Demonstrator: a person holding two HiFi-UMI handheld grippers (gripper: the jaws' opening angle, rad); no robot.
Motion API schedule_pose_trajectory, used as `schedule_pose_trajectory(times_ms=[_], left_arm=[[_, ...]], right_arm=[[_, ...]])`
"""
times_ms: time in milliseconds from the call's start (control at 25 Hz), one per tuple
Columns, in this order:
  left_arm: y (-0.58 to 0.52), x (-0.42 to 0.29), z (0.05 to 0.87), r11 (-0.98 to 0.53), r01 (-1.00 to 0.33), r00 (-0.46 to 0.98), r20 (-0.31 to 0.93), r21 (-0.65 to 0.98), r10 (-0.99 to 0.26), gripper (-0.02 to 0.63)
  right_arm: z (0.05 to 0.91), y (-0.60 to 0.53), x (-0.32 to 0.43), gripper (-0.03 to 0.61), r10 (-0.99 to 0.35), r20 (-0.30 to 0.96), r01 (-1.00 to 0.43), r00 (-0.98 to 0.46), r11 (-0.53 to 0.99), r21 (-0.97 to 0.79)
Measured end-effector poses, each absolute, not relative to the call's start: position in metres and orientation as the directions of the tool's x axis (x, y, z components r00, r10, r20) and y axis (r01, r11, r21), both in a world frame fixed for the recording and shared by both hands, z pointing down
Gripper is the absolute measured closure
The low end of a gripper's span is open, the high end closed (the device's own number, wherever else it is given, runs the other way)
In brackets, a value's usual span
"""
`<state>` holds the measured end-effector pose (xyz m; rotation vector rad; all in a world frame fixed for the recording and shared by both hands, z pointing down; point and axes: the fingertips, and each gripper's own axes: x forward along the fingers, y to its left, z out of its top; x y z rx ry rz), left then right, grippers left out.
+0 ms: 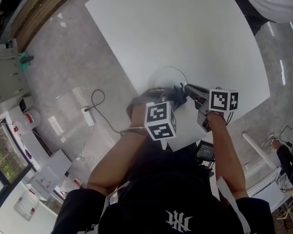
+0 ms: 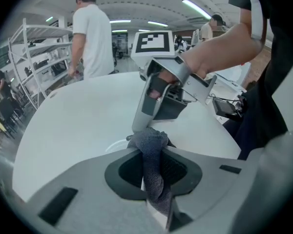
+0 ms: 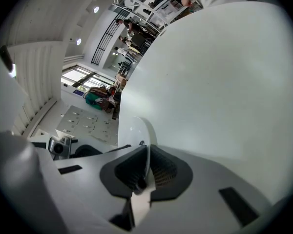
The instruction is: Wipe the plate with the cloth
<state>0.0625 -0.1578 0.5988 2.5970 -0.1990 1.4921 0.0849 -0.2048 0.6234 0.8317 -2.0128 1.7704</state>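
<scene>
A white plate (image 1: 165,77) lies near the front edge of the white table (image 1: 185,28). My right gripper (image 1: 186,88) is shut on its rim; in the right gripper view the plate (image 3: 132,133) stands edge-on between the jaws of that gripper (image 3: 145,165). My left gripper (image 1: 176,95) comes in from the left, shut on a grey cloth (image 2: 153,152) that bunches out past its tips (image 2: 154,156). In the left gripper view the cloth touches the tip of the right gripper (image 2: 158,94). Only a thin arc of the plate's rim (image 2: 115,144) shows there.
The table's front-left edge (image 1: 132,82) runs just beside the plate. A power strip (image 1: 88,116) with a cable lies on the floor to the left. A person in a white shirt (image 2: 93,33) stands at the table's far side, and shelving (image 2: 34,57) stands behind.
</scene>
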Motion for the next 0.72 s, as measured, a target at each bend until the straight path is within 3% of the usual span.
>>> schedule_pose_trajectory(times_ms=[440,720], left_arm=[[-0.246,0.030,0.604,-0.971,-0.235,0.450,0.881,-0.041,-0.146,0.563],[-0.213,-0.030,0.599,-0.953,-0.302,0.375,0.914,-0.037,-0.155,0.563]], right_arm=[[0.626,-0.201,0.086,0.557,-0.209,0.596,-0.617,-0.775,0.051,-0.785],[0.625,-0.201,0.086,0.557,-0.213,0.597,-0.618,-0.773,0.046,-0.784]])
